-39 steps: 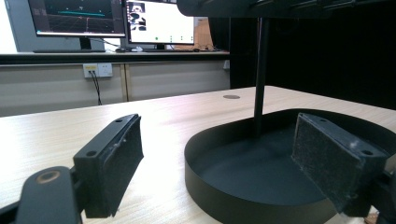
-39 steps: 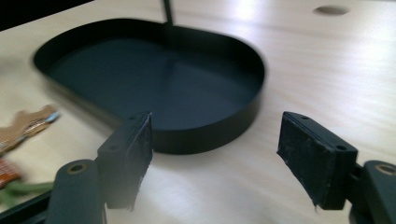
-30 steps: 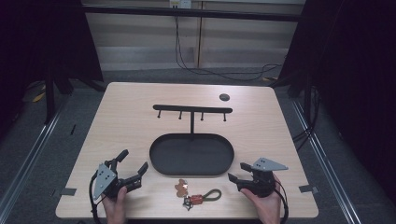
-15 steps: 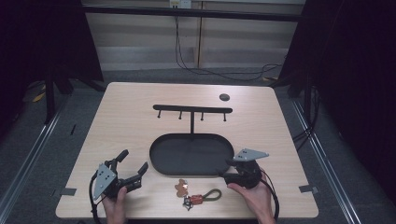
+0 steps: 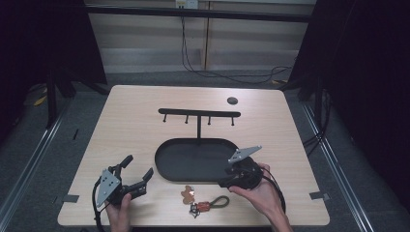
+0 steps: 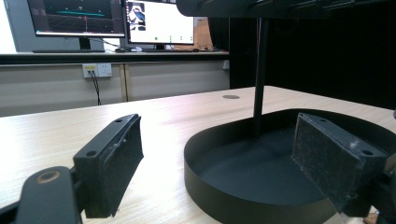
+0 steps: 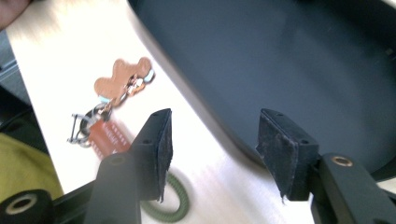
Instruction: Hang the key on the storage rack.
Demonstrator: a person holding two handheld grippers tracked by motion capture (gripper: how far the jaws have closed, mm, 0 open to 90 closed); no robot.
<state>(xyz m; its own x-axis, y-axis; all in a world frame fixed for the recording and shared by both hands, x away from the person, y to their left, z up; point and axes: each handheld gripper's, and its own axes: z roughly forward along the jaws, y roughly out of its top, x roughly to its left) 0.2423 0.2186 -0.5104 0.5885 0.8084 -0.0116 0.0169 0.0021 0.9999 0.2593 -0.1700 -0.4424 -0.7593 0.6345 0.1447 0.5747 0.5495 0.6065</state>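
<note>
While the right gripper (image 5: 223, 182) hangs over the near rim of the black oval tray (image 5: 169, 166), its jaws stand partly apart with nothing between them, and they have just been closing. Down its own view the bare tray floor (image 7: 289, 60) runs ahead and to the right of the jaws. Off to their left lies the keychain (image 7: 119, 116): a brown leather tag, a metal clip, an orange-red tab, and a green cord loop that runs under the left jaw. From above, that keychain (image 5: 202, 203) sits on the table (image 5: 125, 125) just short of the gripper's tips, between the two hands, outside the tray. Nothing lies in the tray apart from the thin post that rises from its far side to a hook bar (image 5: 199, 114). Over on the other side, the left gripper (image 5: 137, 174) is held low with jaws wide and empty, pointing at the tray's wall (image 6: 219, 196), just clear of it. A small dark disc (image 5: 232, 100) lies on the table beyond the hook bar.
</note>
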